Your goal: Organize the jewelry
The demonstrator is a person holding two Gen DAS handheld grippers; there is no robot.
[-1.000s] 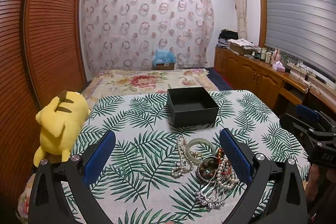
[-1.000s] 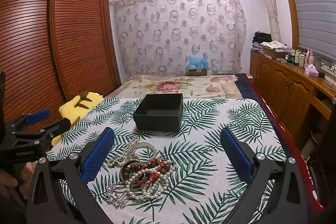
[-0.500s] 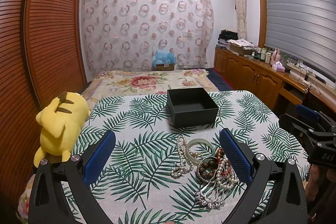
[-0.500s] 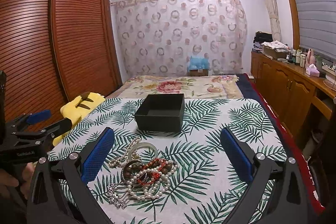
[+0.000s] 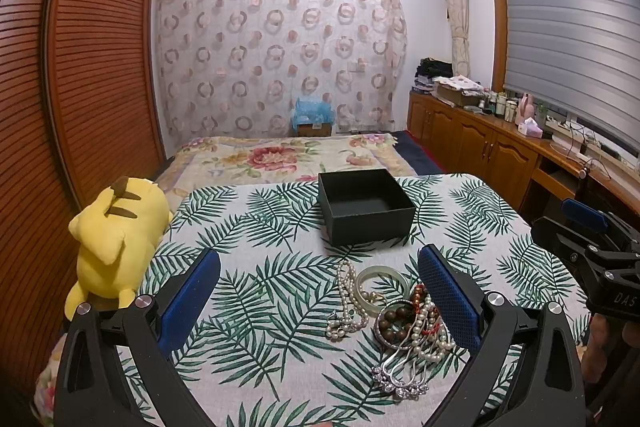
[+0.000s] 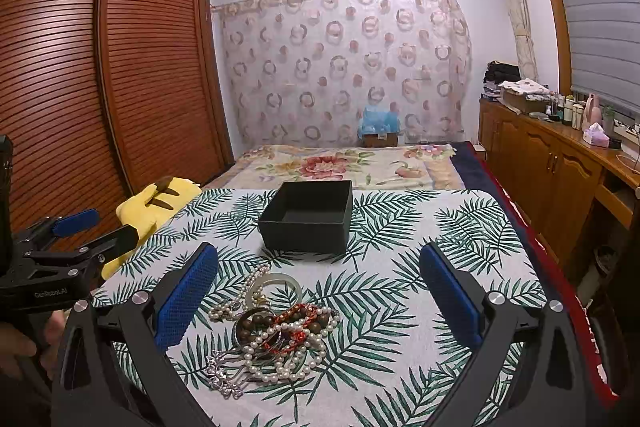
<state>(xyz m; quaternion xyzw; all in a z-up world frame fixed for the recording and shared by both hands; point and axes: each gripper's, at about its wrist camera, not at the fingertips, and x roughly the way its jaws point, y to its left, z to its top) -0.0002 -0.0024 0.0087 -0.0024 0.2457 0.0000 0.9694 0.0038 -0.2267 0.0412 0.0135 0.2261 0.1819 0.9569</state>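
Observation:
A heap of jewelry (image 5: pixel 404 331) lies on the leaf-print tablecloth: pearl strands, brown wooden beads, a red bead string, a pale jade bangle (image 5: pixel 378 281) and a silver piece. An empty black box (image 5: pixel 366 205) stands open behind it. My left gripper (image 5: pixel 320 301) is open and empty above the cloth, with the heap by its right finger. In the right wrist view the heap (image 6: pixel 276 335) lies near my open, empty right gripper (image 6: pixel 318 297), towards its left finger, with the box (image 6: pixel 308 217) beyond.
A yellow plush toy (image 5: pixel 114 239) lies at the table's left edge. A bed with a floral cover (image 5: pixel 288 157) lies behind the table. Wooden cabinets (image 5: pixel 492 151) run along the right wall. A slatted wardrobe (image 6: pixel 120 75) stands on the left.

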